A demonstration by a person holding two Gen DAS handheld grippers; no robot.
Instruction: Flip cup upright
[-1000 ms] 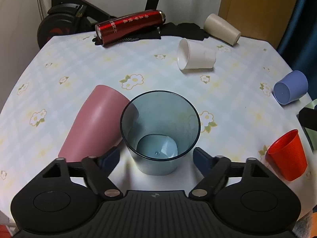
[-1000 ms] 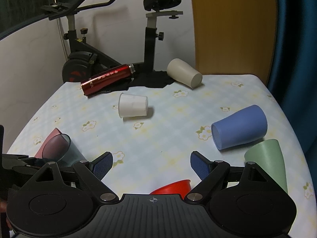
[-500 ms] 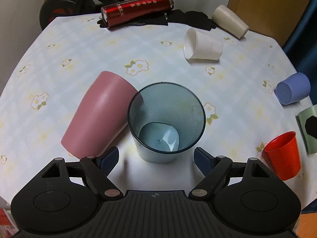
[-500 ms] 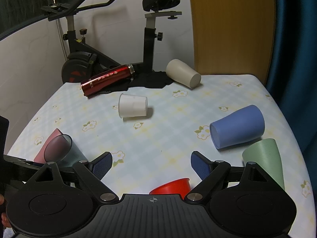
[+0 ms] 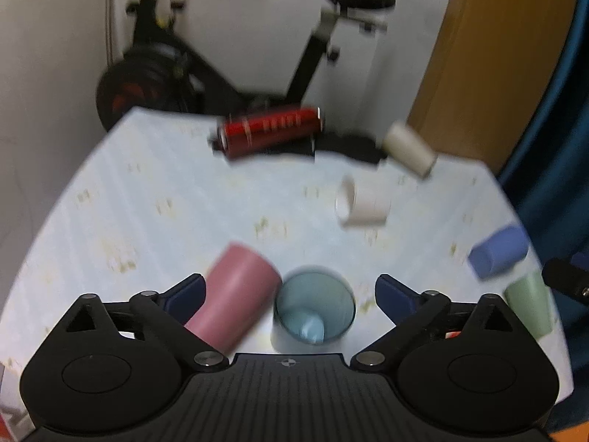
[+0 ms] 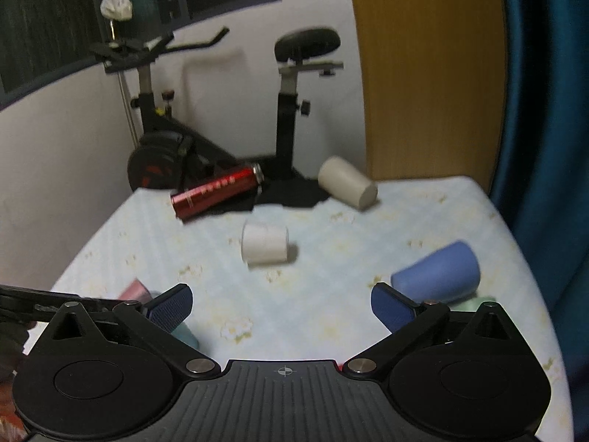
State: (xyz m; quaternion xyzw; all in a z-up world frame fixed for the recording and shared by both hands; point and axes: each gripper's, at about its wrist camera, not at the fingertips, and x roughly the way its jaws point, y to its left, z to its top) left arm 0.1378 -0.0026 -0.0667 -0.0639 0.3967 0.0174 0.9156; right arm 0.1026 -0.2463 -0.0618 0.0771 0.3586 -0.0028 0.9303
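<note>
A clear teal cup (image 5: 313,313) stands upright on the flowered tablecloth (image 5: 184,202), just beyond my open, empty left gripper (image 5: 291,293). A pink cup (image 5: 235,294) lies on its side against the teal cup's left. A white cup (image 5: 362,204), a cream cup (image 5: 408,149), a blue cup (image 5: 498,252) and a green cup (image 5: 530,304) also lie on their sides. My right gripper (image 6: 281,304) is open and empty above the table's near edge; the white cup (image 6: 264,245) and blue cup (image 6: 438,276) lie ahead of it.
A red metal bottle (image 5: 270,132) lies on a black cloth (image 5: 346,147) at the table's far edge. An exercise bike (image 6: 206,136) stands behind the table. A wooden panel (image 6: 427,73) and a blue curtain (image 6: 548,110) are at the right.
My left gripper has pulled back and tilted up from the teal cup, which stays upright. My right gripper has also drawn back and risen. Both views are blurred by motion.
</note>
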